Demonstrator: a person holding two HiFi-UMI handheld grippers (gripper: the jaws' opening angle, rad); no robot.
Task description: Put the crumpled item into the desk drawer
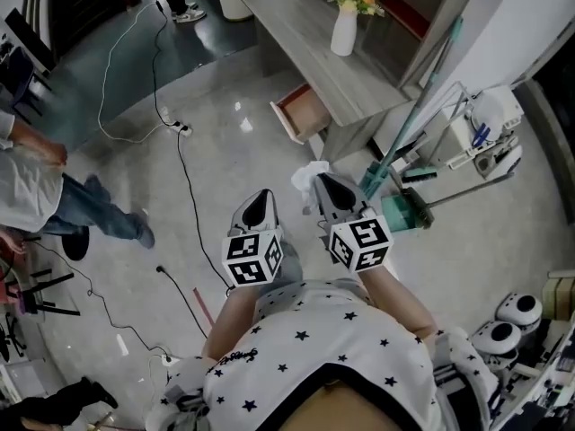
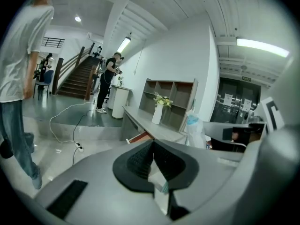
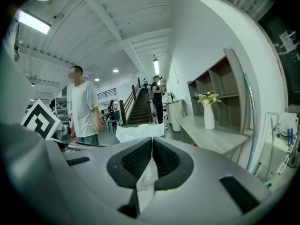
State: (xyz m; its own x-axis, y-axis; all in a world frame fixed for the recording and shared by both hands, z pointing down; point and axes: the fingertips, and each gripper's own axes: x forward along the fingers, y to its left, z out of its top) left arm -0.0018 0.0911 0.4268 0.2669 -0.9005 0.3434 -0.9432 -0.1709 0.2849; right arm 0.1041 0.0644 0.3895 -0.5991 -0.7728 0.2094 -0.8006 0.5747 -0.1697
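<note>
A glossy grey floor [image 1: 225, 106] is spreading under the person, with a long grey table [image 1: 310, 39] standing against open shelves. The crumpled item [image 1: 310, 176], a white wad, is sitting pinched in the right tool [image 1: 325, 185], held up in the air above the floor, short of the table's near end. In the right gripper view the right tool [image 3: 152, 142] is showing its jaws pressed together, and the crumpled item [image 3: 139, 132] is bunching out just beyond their tips. The drawer [image 1: 305, 113] is hanging pulled out from the table's front edge near its near end, its inside showing bare. The left tool [image 1: 260, 203] is hovering just beside the right one, and in the left gripper view the left tool [image 2: 153, 145] is showing its jaws closed on nothing. A white vase [image 1: 344, 30] of flowers is standing on the table towards its back edge. A black cable [image 1: 184, 173] is trailing across the floor.
</note>
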